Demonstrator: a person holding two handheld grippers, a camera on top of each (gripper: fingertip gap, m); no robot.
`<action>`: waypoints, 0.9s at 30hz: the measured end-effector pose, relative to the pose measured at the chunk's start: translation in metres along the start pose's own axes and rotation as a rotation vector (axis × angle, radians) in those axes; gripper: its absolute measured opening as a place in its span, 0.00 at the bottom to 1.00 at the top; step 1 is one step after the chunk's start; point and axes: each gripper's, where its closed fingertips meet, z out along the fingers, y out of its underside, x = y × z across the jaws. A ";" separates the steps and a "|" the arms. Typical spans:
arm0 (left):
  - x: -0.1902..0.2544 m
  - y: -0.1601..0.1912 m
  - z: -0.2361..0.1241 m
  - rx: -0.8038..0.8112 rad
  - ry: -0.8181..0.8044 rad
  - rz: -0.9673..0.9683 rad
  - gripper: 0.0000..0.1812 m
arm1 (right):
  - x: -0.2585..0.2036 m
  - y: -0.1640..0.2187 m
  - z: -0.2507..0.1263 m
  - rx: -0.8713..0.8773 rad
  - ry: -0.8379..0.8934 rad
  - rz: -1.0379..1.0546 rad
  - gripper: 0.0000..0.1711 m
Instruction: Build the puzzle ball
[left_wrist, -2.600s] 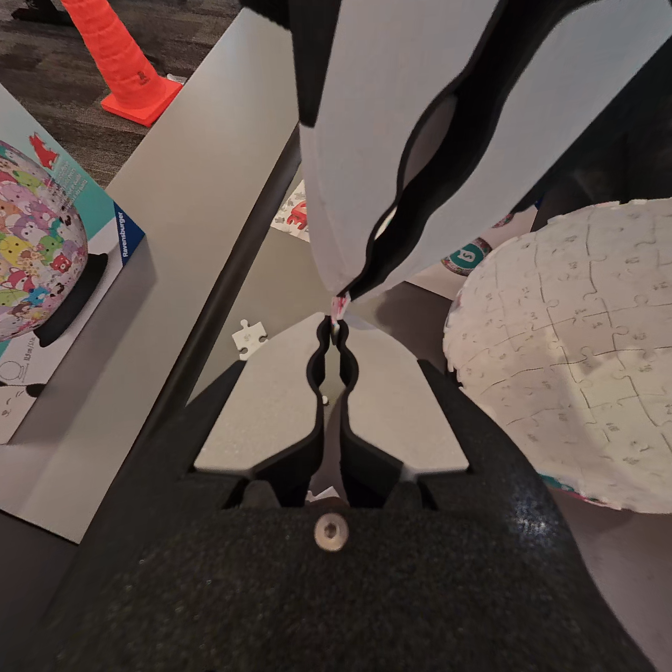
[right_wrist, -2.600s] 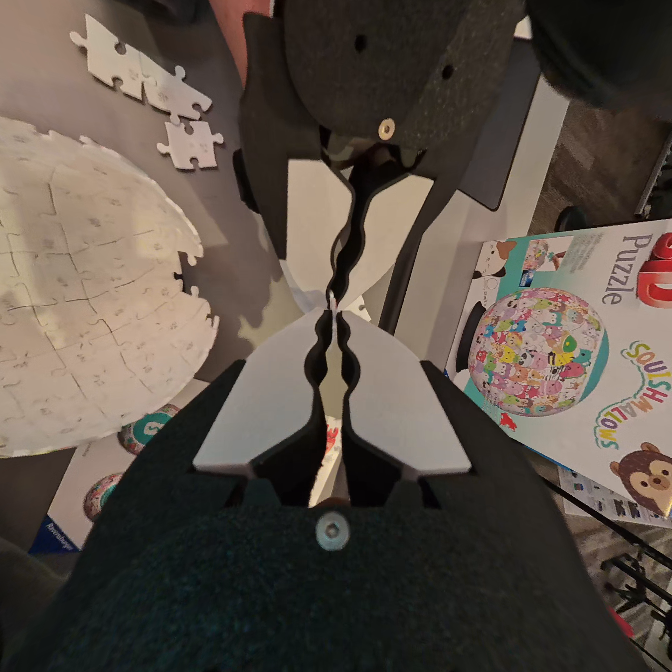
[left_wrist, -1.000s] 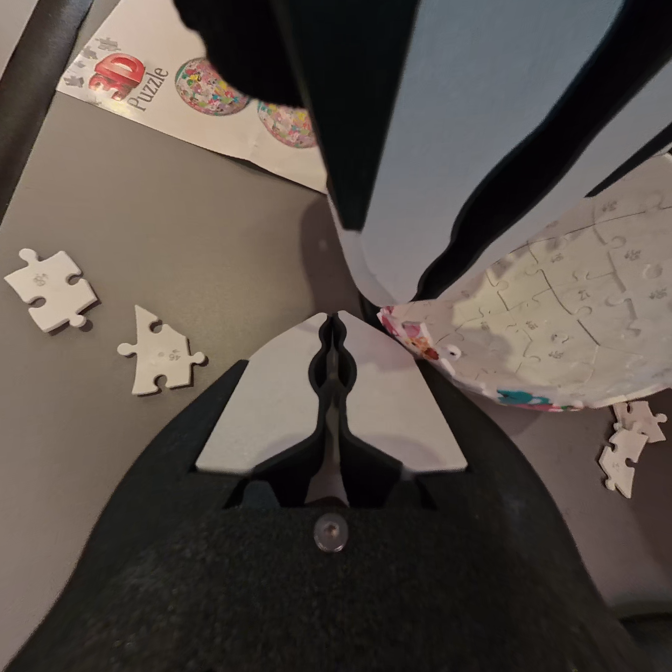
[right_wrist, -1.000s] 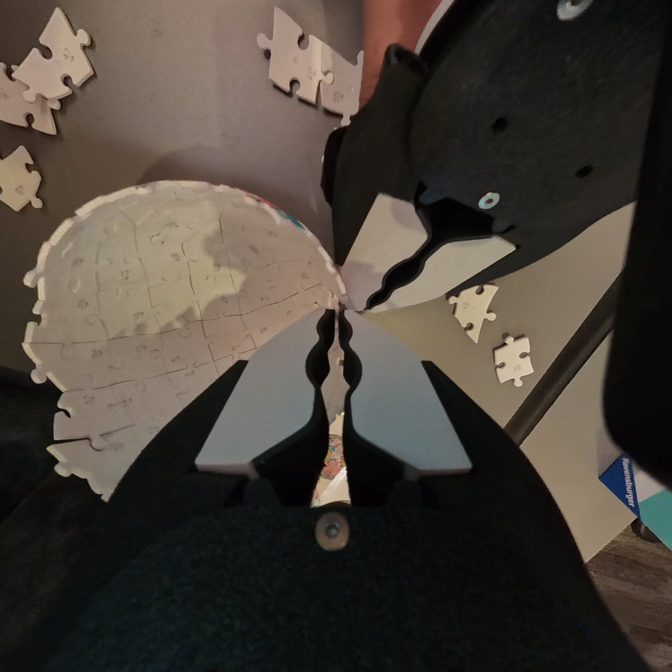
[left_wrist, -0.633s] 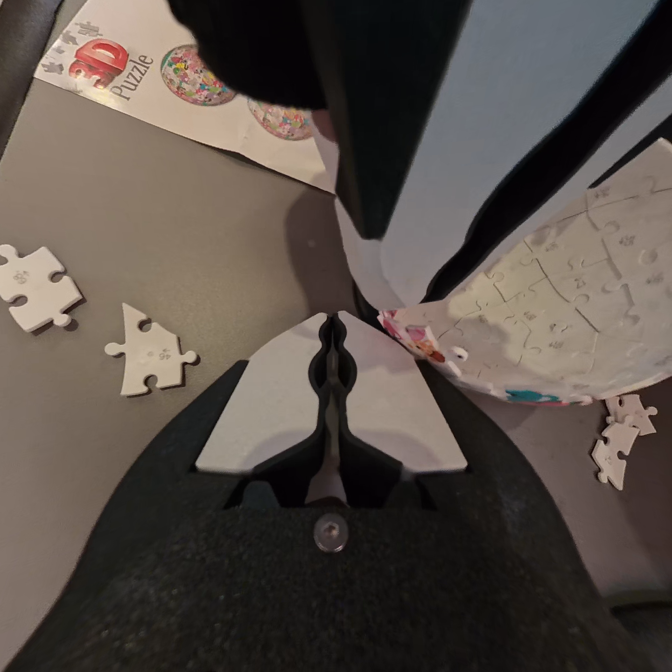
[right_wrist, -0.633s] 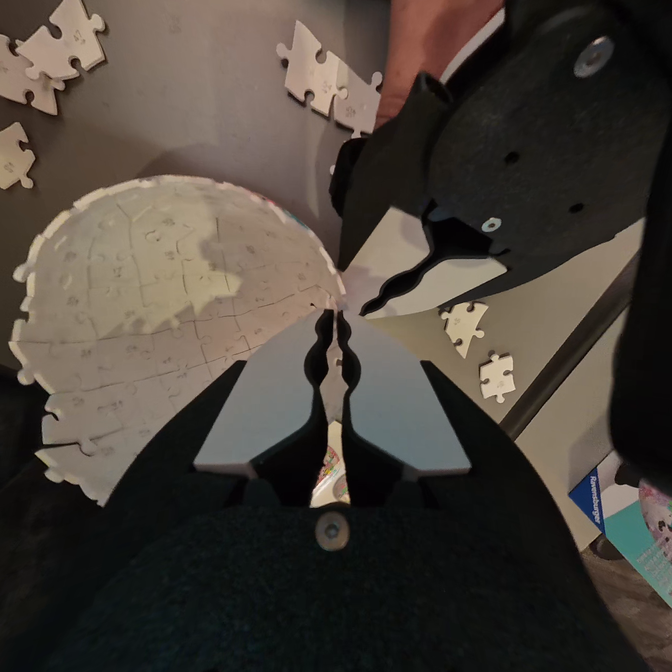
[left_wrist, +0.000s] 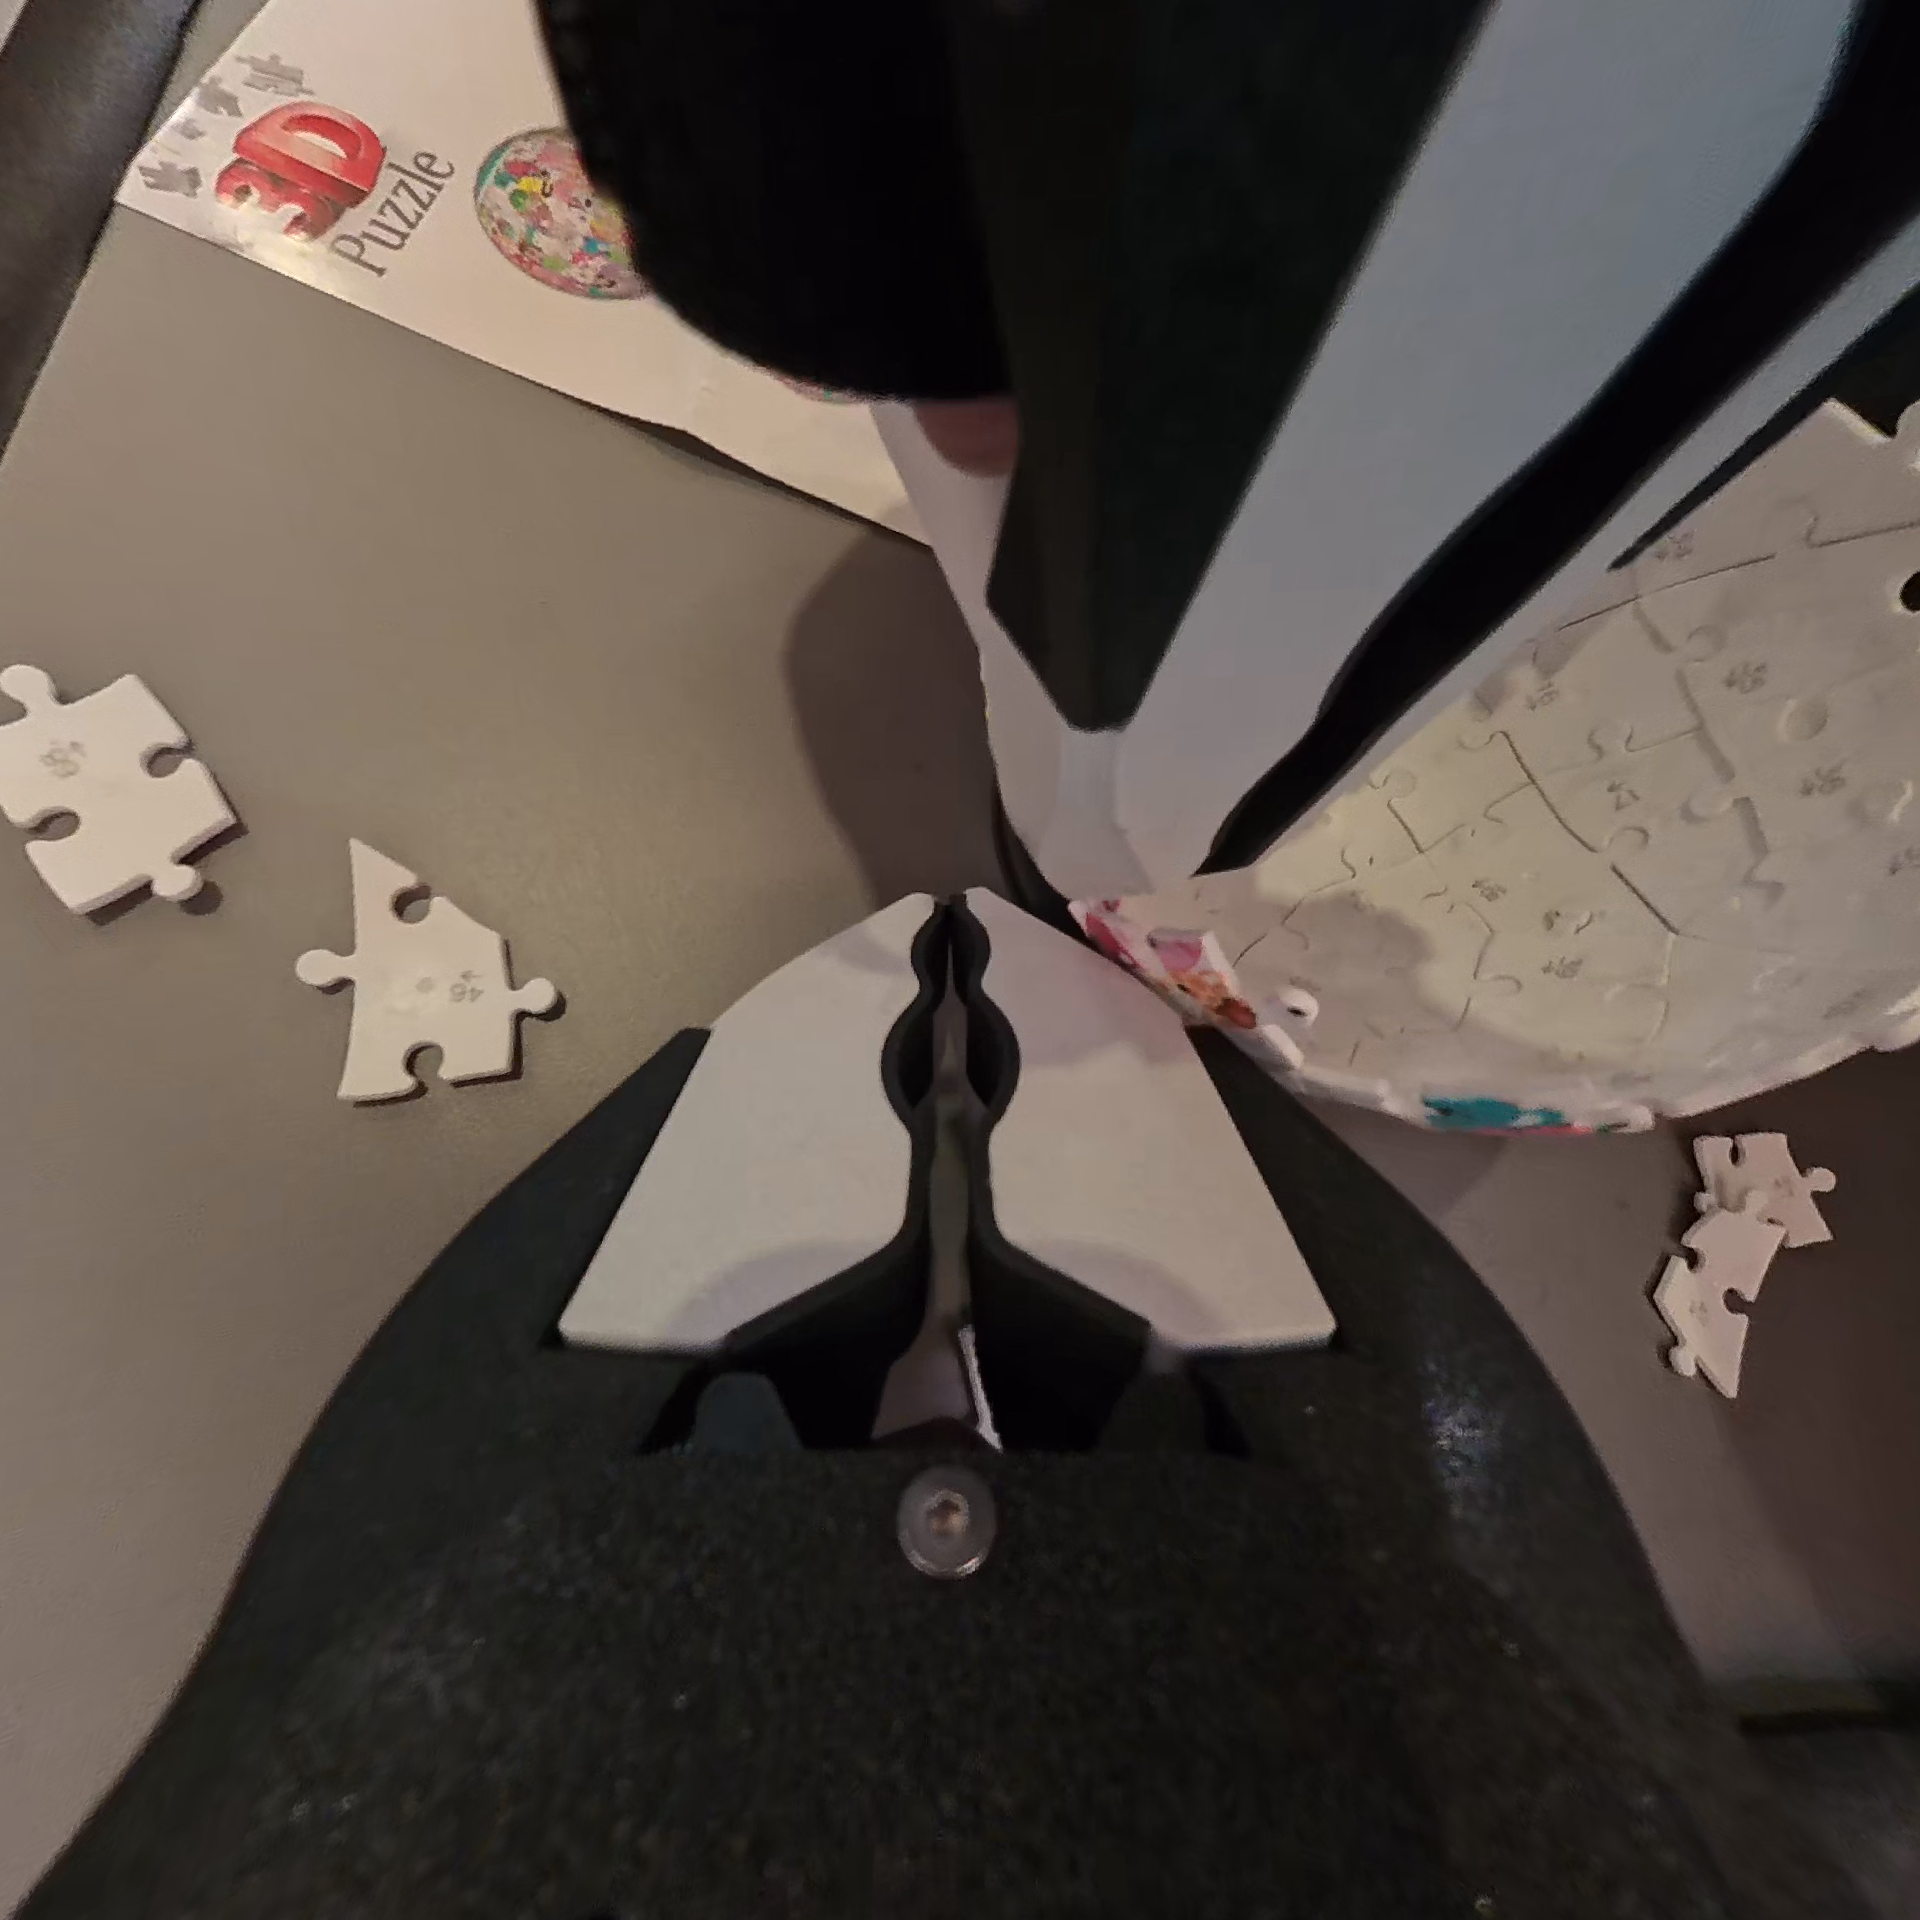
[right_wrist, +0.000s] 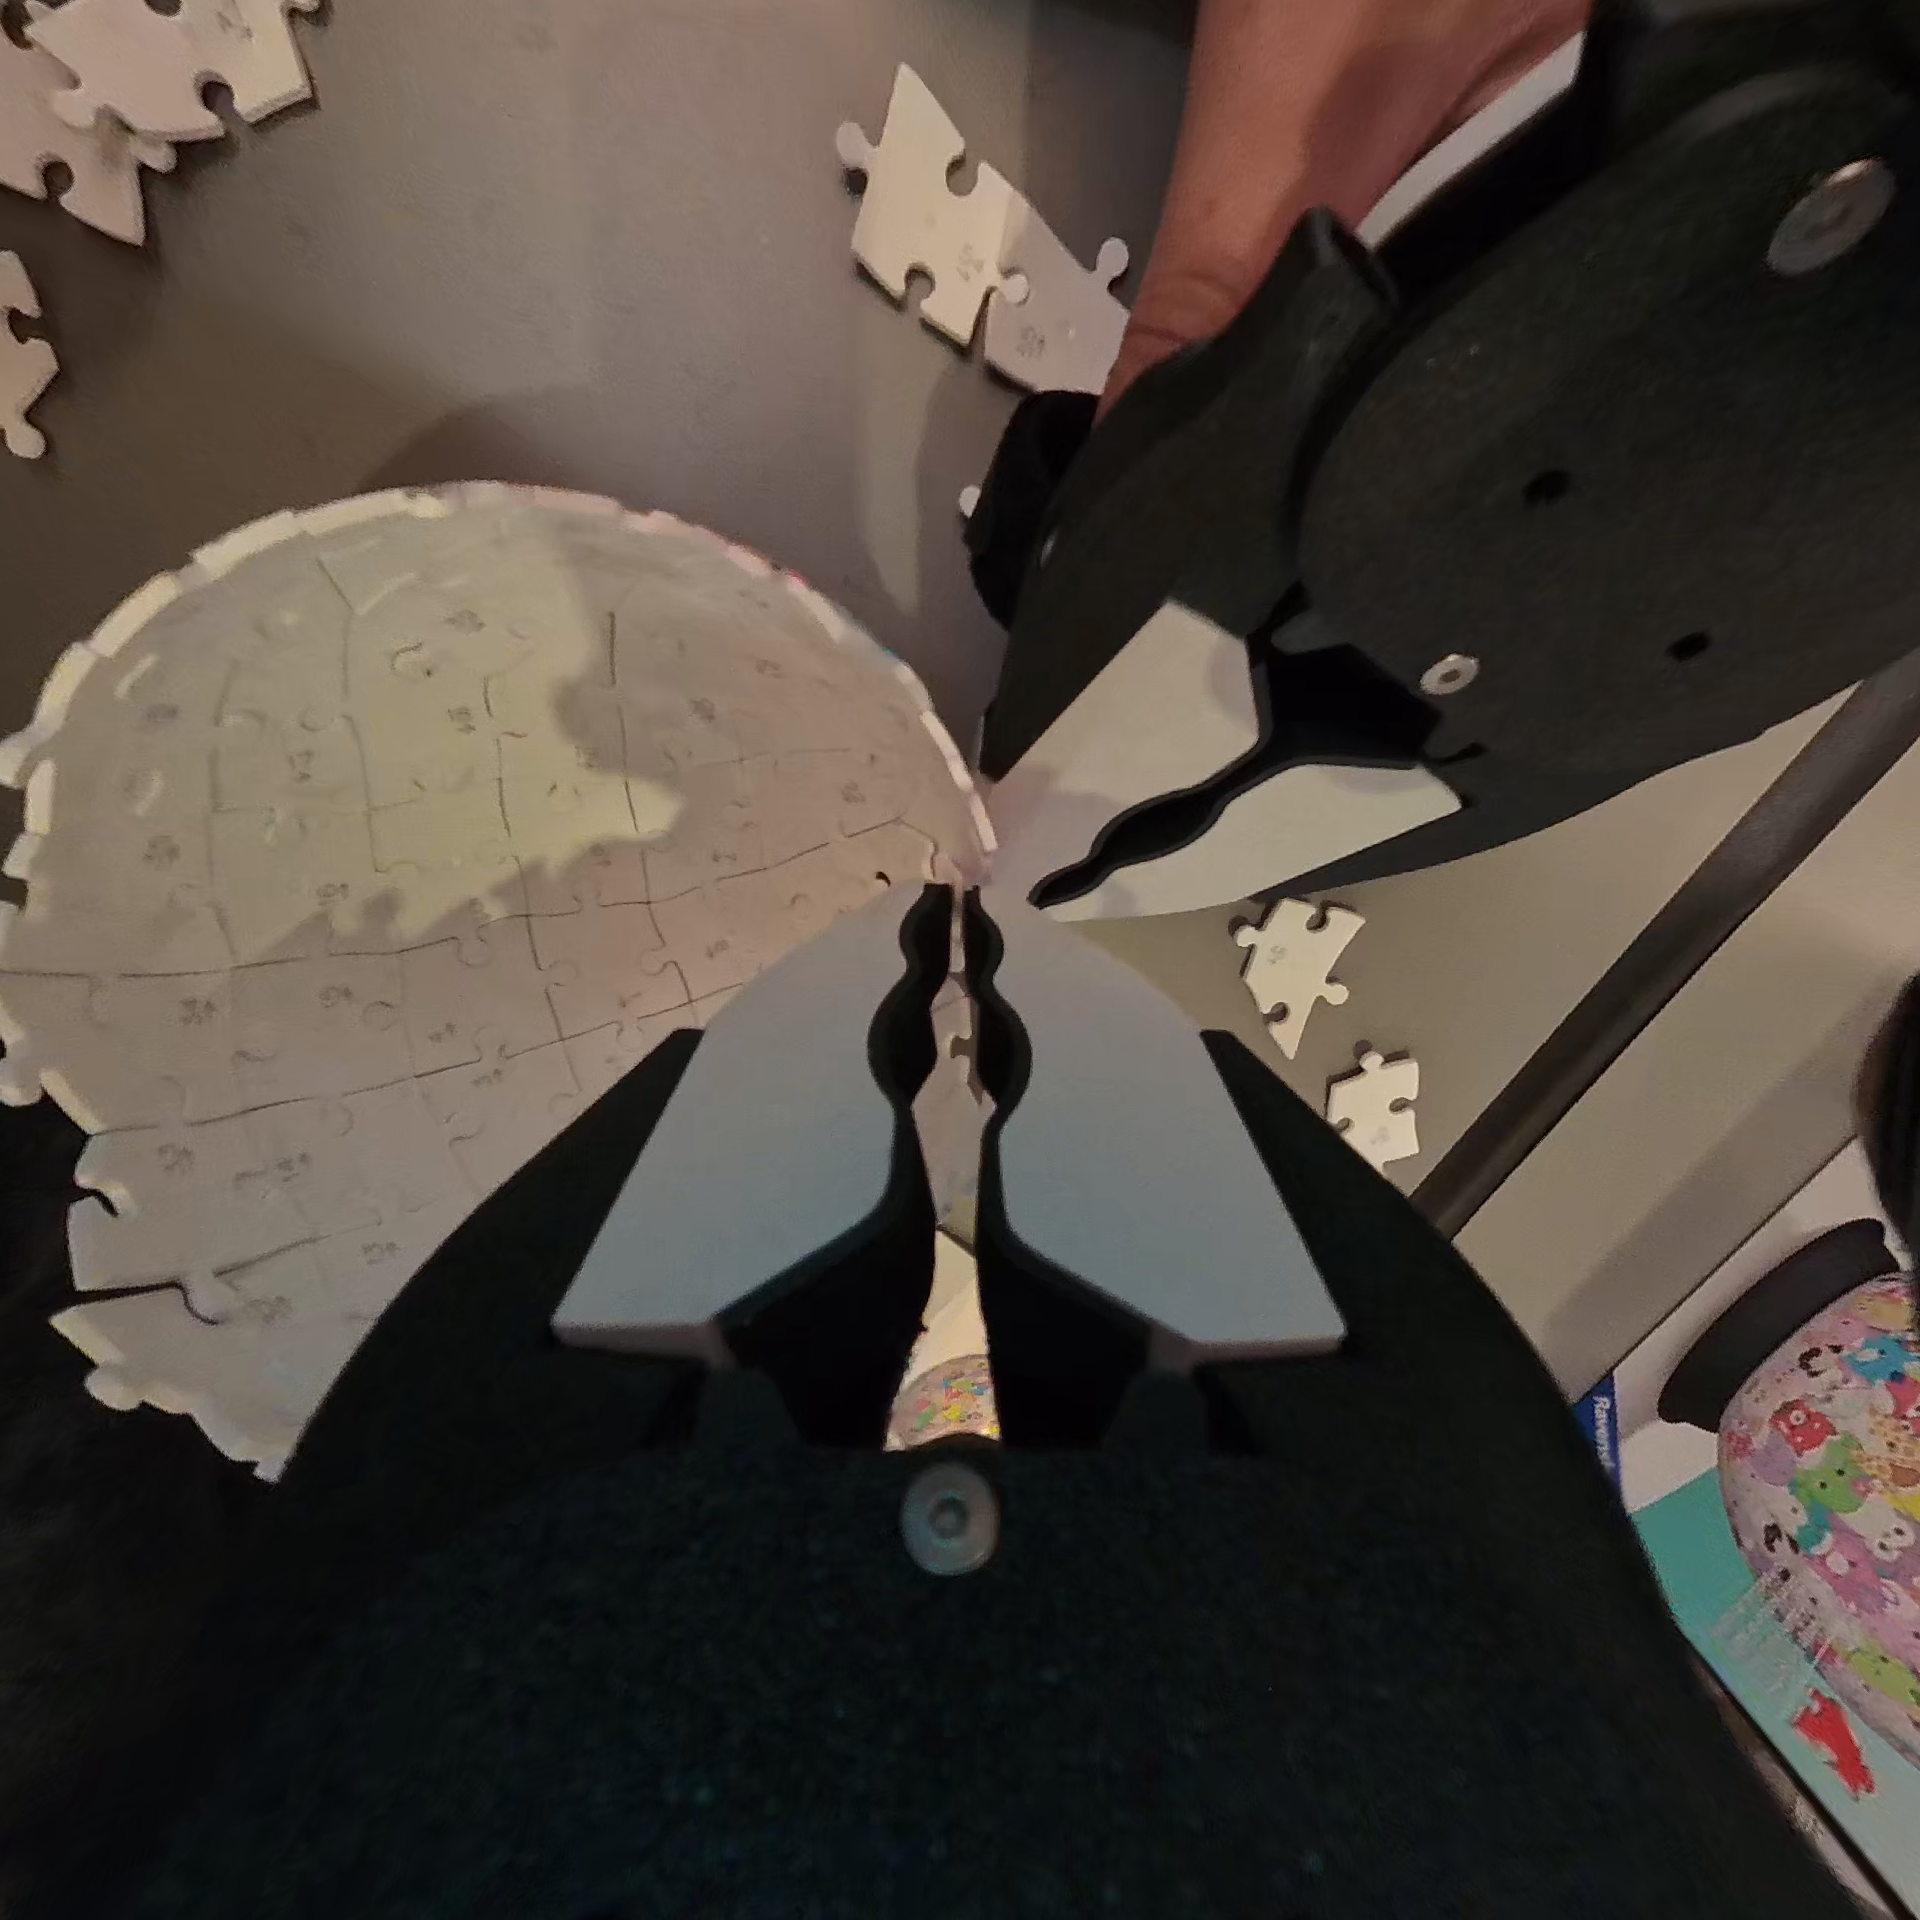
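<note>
Both grippers meet at the rim of the half-built white curved puzzle ball shell (right_wrist: 436, 883) on the grey worktop (left_wrist: 468, 644). Right gripper (right_wrist: 958, 902) jaws pinch that rim; left gripper (left_wrist: 953, 906) jaws are closed, apparently empty.

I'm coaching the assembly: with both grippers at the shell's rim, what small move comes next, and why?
Probably ease the right gripper a touch further onto the half-built puzzle ball, the left gripper steadying beside it. Both sets of jaws look shut at the same stretch of rim, so a piece seems to be going in there; it is too hidden to confirm.
</note>
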 end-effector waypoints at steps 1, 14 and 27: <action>0.001 0.000 0.000 0.000 0.002 0.001 0.00 | 0.000 0.000 0.000 0.003 0.002 -0.009 0.01; 0.001 0.001 -0.001 -0.004 0.010 0.006 0.00 | -0.003 -0.003 0.002 0.104 -0.034 -0.062 0.01; 0.004 -0.001 -0.004 0.002 0.025 0.010 0.00 | -0.002 -0.004 -0.001 0.169 -0.052 -0.073 0.01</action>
